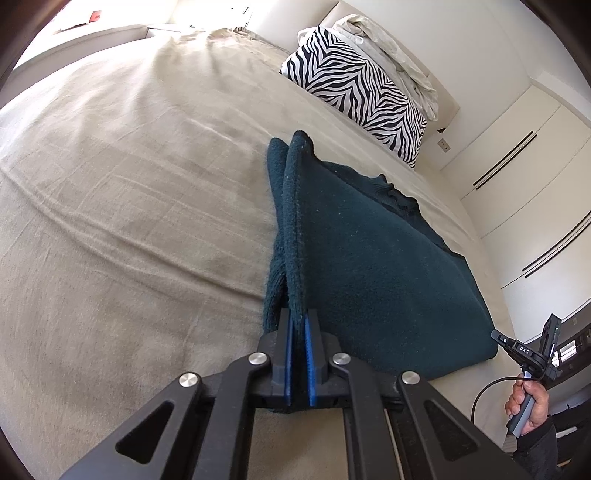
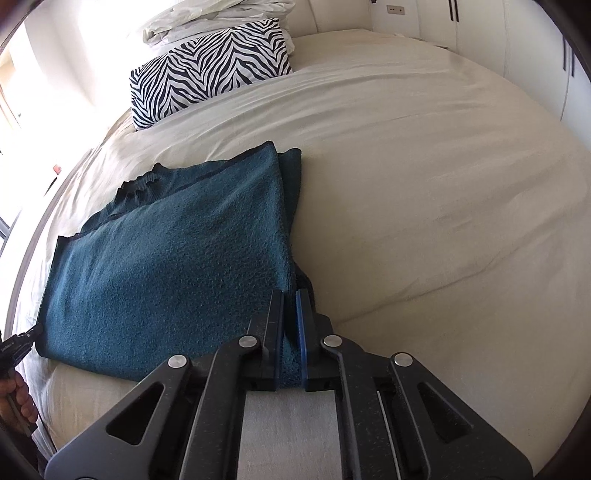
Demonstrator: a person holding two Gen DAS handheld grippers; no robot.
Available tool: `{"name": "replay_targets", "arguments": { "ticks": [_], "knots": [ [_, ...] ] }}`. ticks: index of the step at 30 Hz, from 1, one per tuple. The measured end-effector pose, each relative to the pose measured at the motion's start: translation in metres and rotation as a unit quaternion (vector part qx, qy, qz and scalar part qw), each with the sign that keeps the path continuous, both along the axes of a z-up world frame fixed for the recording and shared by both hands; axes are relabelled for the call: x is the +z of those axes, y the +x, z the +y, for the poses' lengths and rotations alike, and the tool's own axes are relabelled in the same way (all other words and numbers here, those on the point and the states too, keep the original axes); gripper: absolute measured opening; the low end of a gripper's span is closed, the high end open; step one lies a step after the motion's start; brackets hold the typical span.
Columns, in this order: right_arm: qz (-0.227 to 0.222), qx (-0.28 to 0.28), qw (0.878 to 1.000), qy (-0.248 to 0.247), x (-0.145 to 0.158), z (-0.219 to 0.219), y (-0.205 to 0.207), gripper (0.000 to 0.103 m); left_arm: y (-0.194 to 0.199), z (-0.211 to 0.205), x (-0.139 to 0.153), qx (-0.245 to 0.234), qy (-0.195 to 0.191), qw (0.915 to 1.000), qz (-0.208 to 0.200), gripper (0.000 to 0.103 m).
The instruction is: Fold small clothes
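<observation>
Beige bedspread [image 1: 129,221] spans the bed under and ahead of both grippers. Zebra-print pillow [image 2: 210,70] far ahead, at the headboard; crumpled white bedding [image 2: 218,14] piled behind it. White wardrobe doors [image 1: 517,155] to the right.

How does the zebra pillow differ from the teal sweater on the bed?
The zebra pillow has black and white stripes; the teal sweater is one plain colour. The pillow is plump and lies free near the headboard; the sweater is flat, folded, and clamped by the left gripper and right gripper. Both rest on the beige bed cover.

Open bedspread [image 1: 129,192] lies left of the teal sweater [image 1: 369,258]; a zebra pillow [image 1: 354,88] blocks the headboard end.
</observation>
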State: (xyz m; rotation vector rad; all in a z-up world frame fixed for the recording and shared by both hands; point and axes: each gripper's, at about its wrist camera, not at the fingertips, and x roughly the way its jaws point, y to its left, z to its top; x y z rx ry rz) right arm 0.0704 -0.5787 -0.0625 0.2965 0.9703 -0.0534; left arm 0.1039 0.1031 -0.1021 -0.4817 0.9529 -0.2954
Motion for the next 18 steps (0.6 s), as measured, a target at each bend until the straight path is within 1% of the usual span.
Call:
{"name": "replay_targets", "arguments": {
  "ticks": [8,18],
  "knots": [
    [0.002,-0.009,1.000,0.018,-0.006,-0.007,-0.007,0.005,-0.002,0.004,-0.008,0.001,-0.008,0.9999,0.010,0.008],
    [0.003,-0.016,0.999,0.028,-0.012,-0.009,-0.012,0.005,-0.005,0.001,-0.011,-0.006,-0.006,0.9999,0.013,0.008]
  ]
}}
